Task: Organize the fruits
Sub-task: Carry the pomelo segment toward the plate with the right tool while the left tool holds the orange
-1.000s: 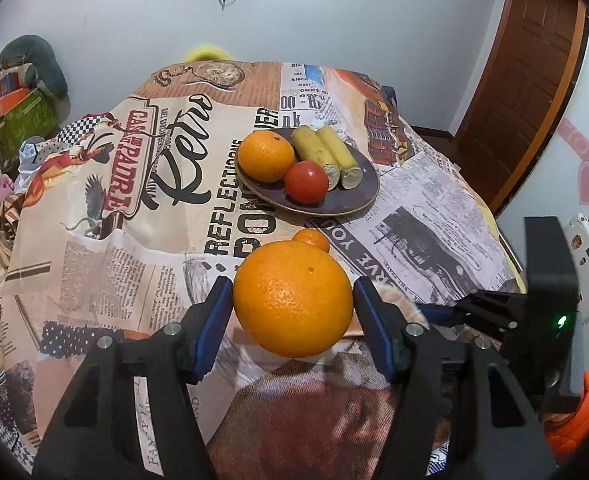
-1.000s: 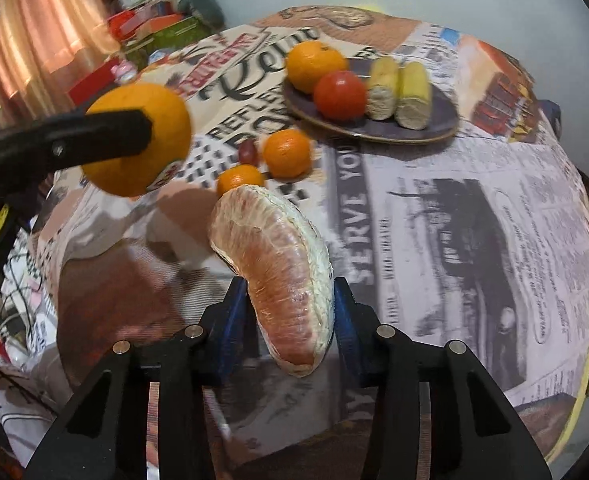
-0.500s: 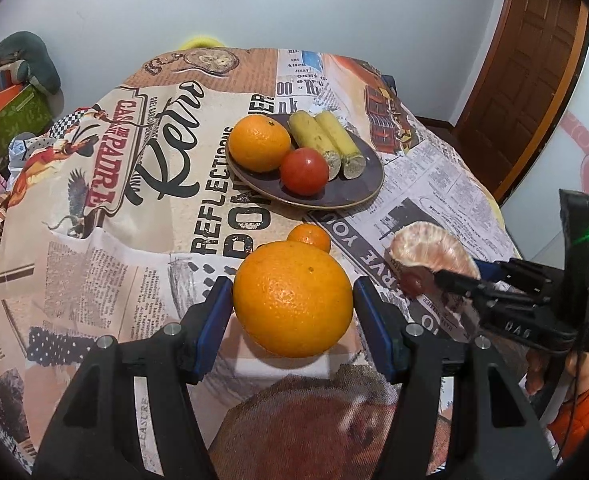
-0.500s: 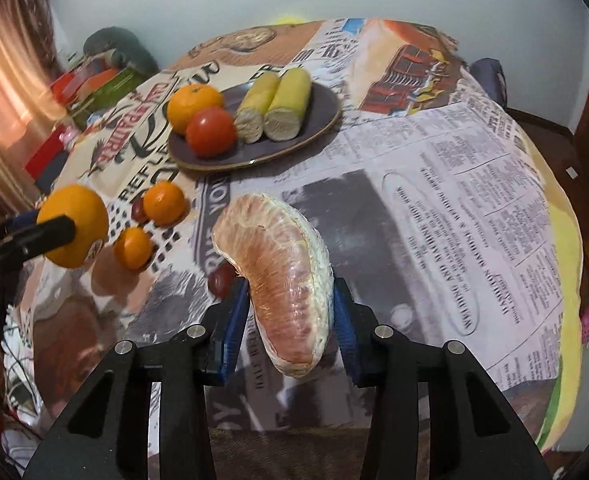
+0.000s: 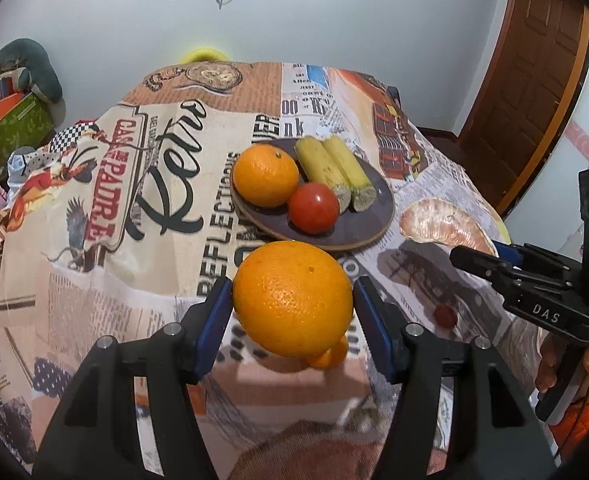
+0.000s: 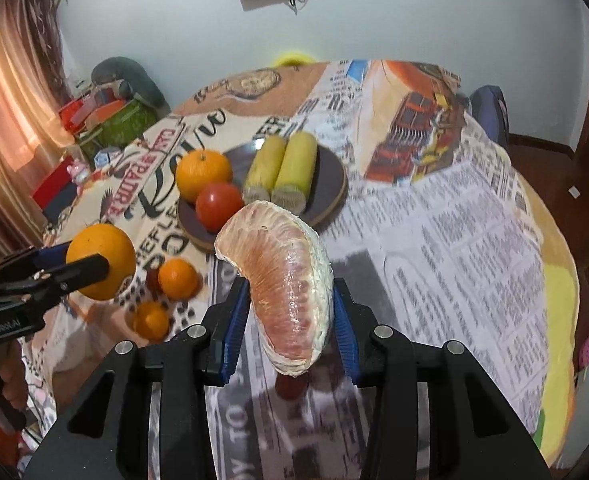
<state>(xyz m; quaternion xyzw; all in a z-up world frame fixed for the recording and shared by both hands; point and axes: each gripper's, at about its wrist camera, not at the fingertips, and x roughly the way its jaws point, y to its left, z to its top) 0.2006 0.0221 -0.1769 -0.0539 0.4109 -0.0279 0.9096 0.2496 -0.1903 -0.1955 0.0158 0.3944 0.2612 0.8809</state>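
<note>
The left tongs point(image 5: 292, 312) grip a large orange point(image 5: 292, 298), lifted above the bench point(image 5: 106, 248). The right tongs point(image 6: 290, 316) clamp a peeled pomelo segment point(image 6: 284, 280). Both likely head for the plate point(image 5: 364, 226) at twelve o'clock.

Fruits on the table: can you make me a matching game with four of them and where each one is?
Things:
1. big orange
2. pomelo piece
3. tomato
4. small tangerine

Places:
A. lying on the tablecloth
B. held in the right gripper
C. on the dark plate
D. held in the left gripper

Pairs: 1-D, 2-B, 3-C, 4-A
</note>
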